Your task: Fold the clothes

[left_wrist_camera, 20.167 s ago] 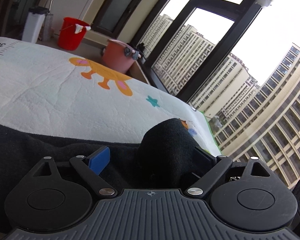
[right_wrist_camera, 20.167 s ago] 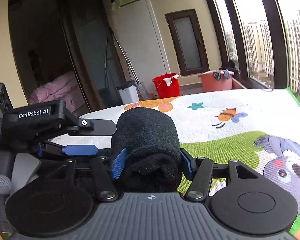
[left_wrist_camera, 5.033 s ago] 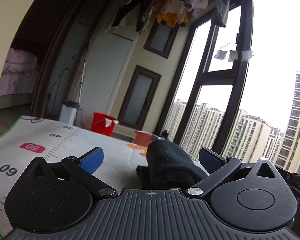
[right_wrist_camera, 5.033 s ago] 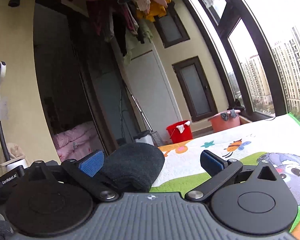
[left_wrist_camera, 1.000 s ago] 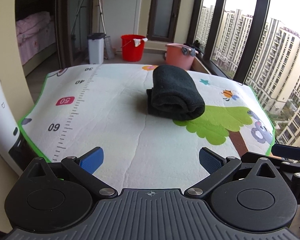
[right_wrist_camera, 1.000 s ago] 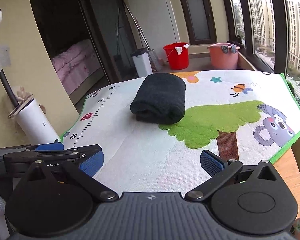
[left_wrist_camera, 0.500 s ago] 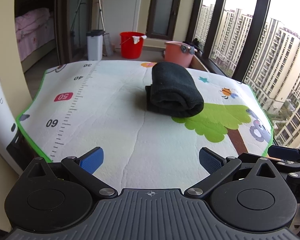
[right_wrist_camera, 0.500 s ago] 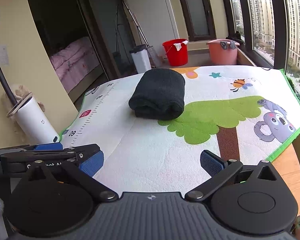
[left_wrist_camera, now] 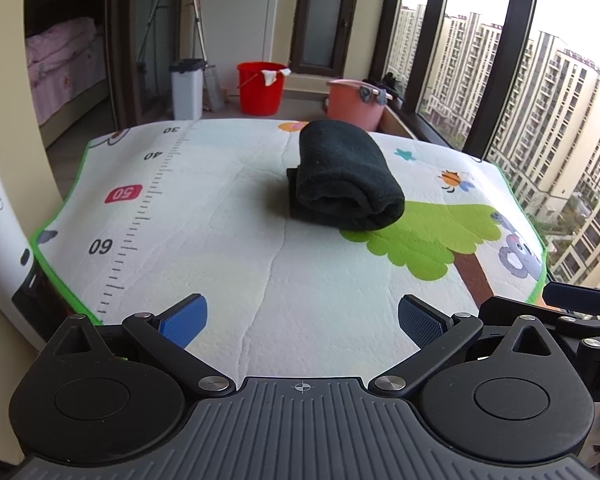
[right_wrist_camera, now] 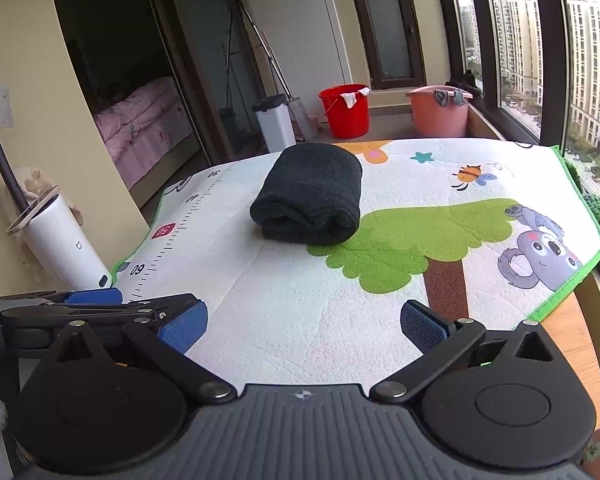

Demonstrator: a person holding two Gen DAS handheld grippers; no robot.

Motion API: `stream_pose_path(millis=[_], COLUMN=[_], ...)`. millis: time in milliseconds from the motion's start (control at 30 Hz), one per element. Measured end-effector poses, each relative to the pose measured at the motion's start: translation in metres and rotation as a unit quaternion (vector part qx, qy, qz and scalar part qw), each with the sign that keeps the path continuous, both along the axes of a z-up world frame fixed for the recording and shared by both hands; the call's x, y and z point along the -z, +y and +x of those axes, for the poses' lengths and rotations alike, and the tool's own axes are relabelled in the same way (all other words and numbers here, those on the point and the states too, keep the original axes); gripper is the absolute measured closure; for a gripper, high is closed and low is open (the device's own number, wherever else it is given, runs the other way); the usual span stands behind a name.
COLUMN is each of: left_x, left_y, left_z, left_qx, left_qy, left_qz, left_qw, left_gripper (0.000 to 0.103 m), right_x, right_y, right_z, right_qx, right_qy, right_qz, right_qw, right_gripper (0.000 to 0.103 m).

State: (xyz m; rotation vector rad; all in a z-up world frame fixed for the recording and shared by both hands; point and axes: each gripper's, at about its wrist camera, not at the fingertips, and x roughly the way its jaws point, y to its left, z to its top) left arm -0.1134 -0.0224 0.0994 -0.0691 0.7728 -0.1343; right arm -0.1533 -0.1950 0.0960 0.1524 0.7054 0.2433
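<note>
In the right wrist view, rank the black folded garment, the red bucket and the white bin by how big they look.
1. black folded garment, nearest the camera
2. red bucket
3. white bin, close to the bucket, so unsure

Mat [left_wrist_camera: 220, 240] near edge and both side edges free; folded black garment [left_wrist_camera: 342, 180] blocks centre toward far edge.

My feeds: even daylight from the windows [left_wrist_camera: 548, 92] right of both grippers, soft shadow left of the folded garment [left_wrist_camera: 346, 176], sharp focus, strong fisheye bending, dark corners.
</note>
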Motion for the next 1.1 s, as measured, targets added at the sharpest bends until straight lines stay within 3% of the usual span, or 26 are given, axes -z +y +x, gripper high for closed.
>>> stream_pose_path(millis=[1100], left_x=[0.006], left_y=[-0.0012], left_z=[0.0007], left_qx=[0.007], left_qy=[0.002], left_qz=[-0.003], left_qw=[1.0], left_gripper=[0.0], right_x=[0.0064], right_y=[-0.002], right_z=[0.0013], right_qx=[0.003], right_qy=[0.014], right_qz=[-0.002], right_qw=[1.0], right_gripper=[0.0])
